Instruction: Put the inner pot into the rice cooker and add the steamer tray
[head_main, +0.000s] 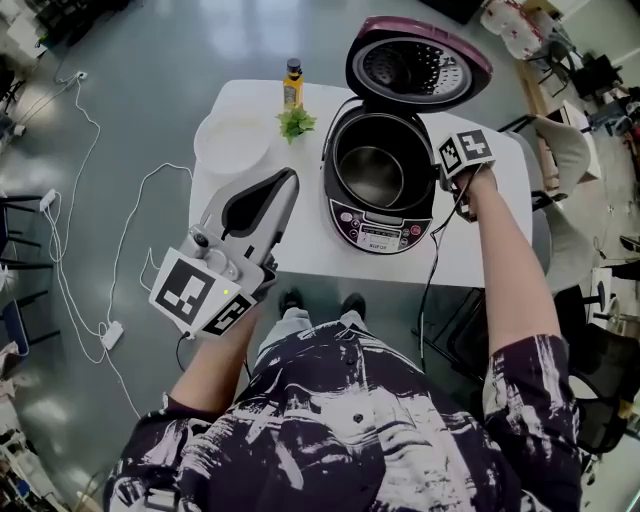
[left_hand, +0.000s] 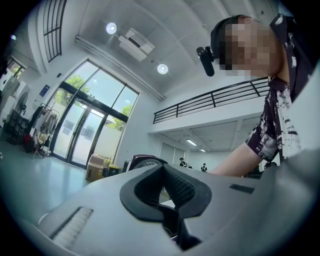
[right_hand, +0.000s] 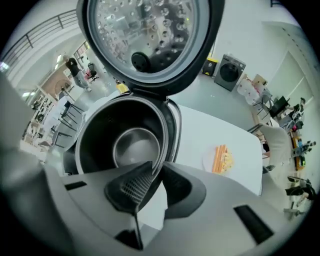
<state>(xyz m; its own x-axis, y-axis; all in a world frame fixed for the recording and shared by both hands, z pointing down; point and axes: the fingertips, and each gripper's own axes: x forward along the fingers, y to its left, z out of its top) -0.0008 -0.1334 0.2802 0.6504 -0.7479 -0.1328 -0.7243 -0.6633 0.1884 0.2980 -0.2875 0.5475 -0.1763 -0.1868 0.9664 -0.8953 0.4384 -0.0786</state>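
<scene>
Inner pot (head_main: 372, 172) in rice cooker (head_main: 385, 232) | right tool (right_hand: 151, 172) clenched on its rim | left tool (left_hand: 163, 169) closed, empty

Inner pot (head_main: 372, 172) in rice cooker (head_main: 378, 228); tray (head_main: 232, 142) to its left

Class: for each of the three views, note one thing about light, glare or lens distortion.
Head view: light glares off the floor; the white tray barely shows on the white table. Left gripper view: fisheye, black corners, lamps flare. Right gripper view: the table edge bows; the lid glints above the pot.
</scene>
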